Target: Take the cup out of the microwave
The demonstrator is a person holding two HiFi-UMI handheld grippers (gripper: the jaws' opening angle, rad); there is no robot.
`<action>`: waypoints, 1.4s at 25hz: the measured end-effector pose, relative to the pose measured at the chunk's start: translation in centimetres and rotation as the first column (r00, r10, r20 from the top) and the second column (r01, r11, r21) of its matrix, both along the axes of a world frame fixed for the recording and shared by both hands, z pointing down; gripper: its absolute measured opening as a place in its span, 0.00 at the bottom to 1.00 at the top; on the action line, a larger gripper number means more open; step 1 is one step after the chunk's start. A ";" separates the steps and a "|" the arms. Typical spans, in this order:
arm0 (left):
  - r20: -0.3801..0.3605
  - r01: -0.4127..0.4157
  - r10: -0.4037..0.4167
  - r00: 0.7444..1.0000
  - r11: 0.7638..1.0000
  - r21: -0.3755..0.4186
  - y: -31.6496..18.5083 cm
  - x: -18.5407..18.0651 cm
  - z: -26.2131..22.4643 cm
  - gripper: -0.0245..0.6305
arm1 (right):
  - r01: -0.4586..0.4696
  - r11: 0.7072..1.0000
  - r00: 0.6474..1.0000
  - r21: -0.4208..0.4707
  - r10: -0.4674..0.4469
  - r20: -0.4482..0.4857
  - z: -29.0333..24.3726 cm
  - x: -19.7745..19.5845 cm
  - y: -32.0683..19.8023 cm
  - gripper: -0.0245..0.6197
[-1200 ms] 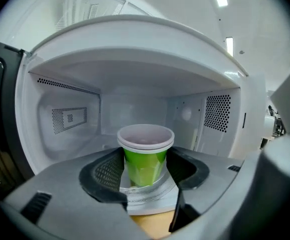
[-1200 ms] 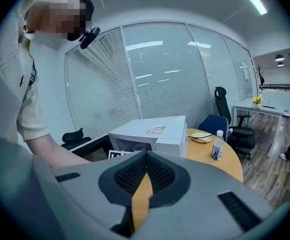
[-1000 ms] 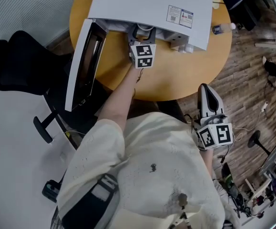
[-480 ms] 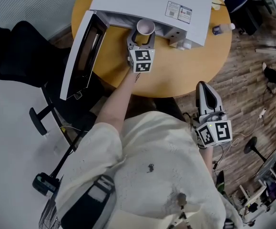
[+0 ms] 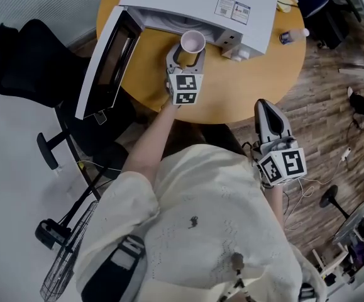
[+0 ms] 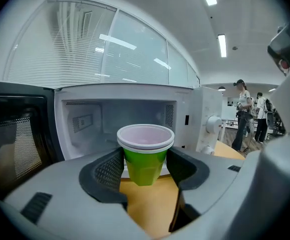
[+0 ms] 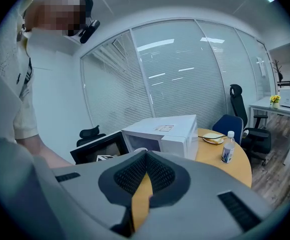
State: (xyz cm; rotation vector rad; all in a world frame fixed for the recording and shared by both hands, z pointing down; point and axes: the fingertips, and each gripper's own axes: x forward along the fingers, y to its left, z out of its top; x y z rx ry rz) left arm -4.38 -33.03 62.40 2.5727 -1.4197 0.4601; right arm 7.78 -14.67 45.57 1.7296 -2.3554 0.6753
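A green cup point(image 5: 192, 41) with a white rim hangs just in front of the open white microwave point(image 5: 194, 5), above the round wooden table point(image 5: 244, 87). My left gripper point(image 5: 187, 54) is shut on it, one pad on each side of the cup's body. In the left gripper view the cup point(image 6: 145, 136) sits between the pads point(image 6: 109, 169), with the empty microwave cavity point(image 6: 114, 119) behind it. The microwave door point(image 5: 103, 68) swings wide to the left. My right gripper point(image 5: 266, 109) is off the table's near edge at the right, shut and empty, as the right gripper view point(image 7: 146, 156) shows.
A small bottle point(image 5: 293, 37) stands at the table's right edge, a plate point(image 7: 213, 138) beside it. A black office chair point(image 5: 24, 68) stands left of the door. People point(image 6: 242, 114) stand far off at the right. Cables and stands litter the floor point(image 5: 351, 231) at right.
My left gripper has drawn back out of the microwave with the cup, which now shows fully in front of the opening. The right gripper has stayed roughly where it was.
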 end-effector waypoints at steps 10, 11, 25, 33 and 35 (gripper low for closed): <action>-0.004 0.009 -0.009 1.000 1.000 0.011 4.8 -0.6 -2.3 0.48 | 0.095 0.995 0.995 0.007 -0.095 0.015 0.7 -0.5 0.5 0.05; -0.002 0.012 -0.012 1.000 1.000 0.011 5.3 -0.7 -2.6 0.48 | 0.104 0.994 0.994 0.010 -0.105 0.018 0.7 -0.6 0.5 0.05; -0.015 0.035 -0.034 0.999 0.999 0.041 11.4 -0.7 -6.6 0.48 | 0.204 0.979 0.979 0.029 -0.205 0.019 0.9 -0.3 1.3 0.05; -0.035 0.078 -0.077 0.996 0.996 0.037 14.6 -1.3 -8.4 0.48 | 0.255 0.967 0.967 0.023 -0.256 0.010 1.2 0.3 1.8 0.05; -0.040 0.095 -0.094 0.995 0.995 0.033 15.3 -1.4 -8.8 0.48 | 0.270 0.962 0.963 0.027 -0.271 0.011 1.2 0.4 2.0 0.05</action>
